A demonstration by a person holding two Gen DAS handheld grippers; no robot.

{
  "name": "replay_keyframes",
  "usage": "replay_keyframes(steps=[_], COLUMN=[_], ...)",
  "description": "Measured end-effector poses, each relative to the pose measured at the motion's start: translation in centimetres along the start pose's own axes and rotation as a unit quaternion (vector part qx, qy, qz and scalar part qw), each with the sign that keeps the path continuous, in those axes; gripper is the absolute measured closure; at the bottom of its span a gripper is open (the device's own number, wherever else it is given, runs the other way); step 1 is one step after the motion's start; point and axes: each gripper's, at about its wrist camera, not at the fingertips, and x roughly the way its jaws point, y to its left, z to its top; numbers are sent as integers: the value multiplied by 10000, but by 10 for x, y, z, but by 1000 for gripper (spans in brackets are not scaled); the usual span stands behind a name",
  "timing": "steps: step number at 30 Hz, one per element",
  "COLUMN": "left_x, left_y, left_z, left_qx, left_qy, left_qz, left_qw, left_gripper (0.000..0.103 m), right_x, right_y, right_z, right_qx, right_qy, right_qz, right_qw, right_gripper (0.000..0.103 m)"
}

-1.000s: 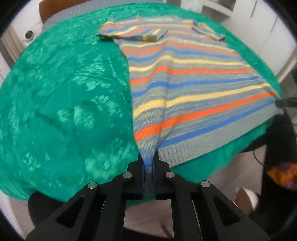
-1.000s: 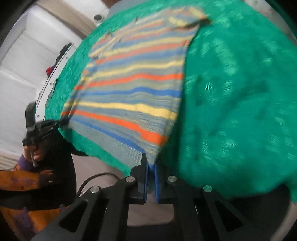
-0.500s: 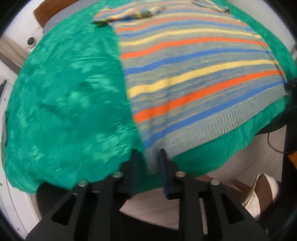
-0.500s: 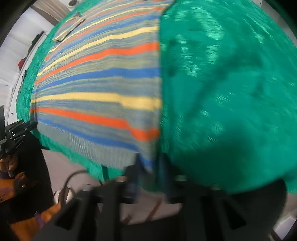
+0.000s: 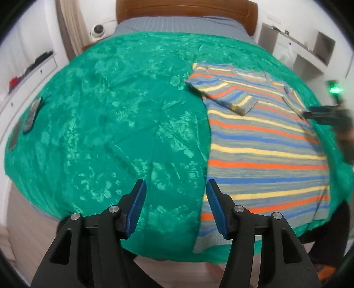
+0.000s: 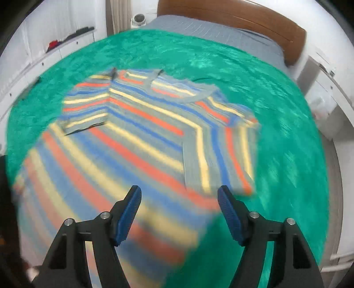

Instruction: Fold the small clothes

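Note:
A striped T-shirt (image 5: 265,141) in grey, blue, orange and yellow lies flat on a green bedspread (image 5: 110,124), both sleeves folded in over the body. My left gripper (image 5: 176,208) is open and empty above the bedspread, just left of the shirt's hem corner. My right gripper (image 6: 179,212) is open and empty above the shirt (image 6: 141,150), near its folded right sleeve (image 6: 221,155). The right gripper also shows in the left wrist view (image 5: 323,113) at the shirt's far right edge. The right wrist view is blurred.
The bed has a brown headboard (image 5: 185,11) and a grey sheet (image 5: 177,24) at the far end. White drawers (image 5: 26,75) stand on the left, white shelves (image 5: 309,48) on the right. Flat dark objects (image 5: 31,115) lie on the bedspread's left edge.
Both grippers let go of the shirt's hem corners and opened. They rose and swung forward over the bed. The shirt now lies flat.

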Motion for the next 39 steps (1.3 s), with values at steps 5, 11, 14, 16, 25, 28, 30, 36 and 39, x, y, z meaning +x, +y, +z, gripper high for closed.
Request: replay_keyframes(steps=[5,11,14,16,25,28,30,36,39], left_x=[7,23,29,27,14,16,14,17,48], left_y=[6,11,-8,-25,-50,-50,-54,-85,-132], left_z=[-15,-20,-12,-5,12,20,31,96,115], left_qx=[74,-140,-81,80,574,744,963,1729,2739], left_qy=[251,479,531,488,324,316,172,-609,-681], left_qz=[407,221,9,-34,172,325,486,368,-31], left_qw=[9988,9985,9986,9988,9977,9962,9940,9824,9594], left_gripper=[41,41,43,43,43,43,42,29,30], right_x=[60,-20,-40,-41,-32,-34,-37,-88,-109], right_y=[-43,-167,-218,-236,-251,-250,-253,-231,-195], right_z=[-5,-64,-110,-136,-192,-189,-193,-219,-225], right_qx=[1059,2994,3601,3918,4543,4432,4464,4437,4159], right_qy=[92,-650,-465,-266,-20,-57,-101,-569,-860], right_qz=[-40,-549,-977,-1021,-1143,-1195,-1163,-1494,-1362], right_qw=[9943,9503,9266,9140,8835,8884,8872,8818,8950], right_gripper=[95,95,95,95,101,100,100,47,45])
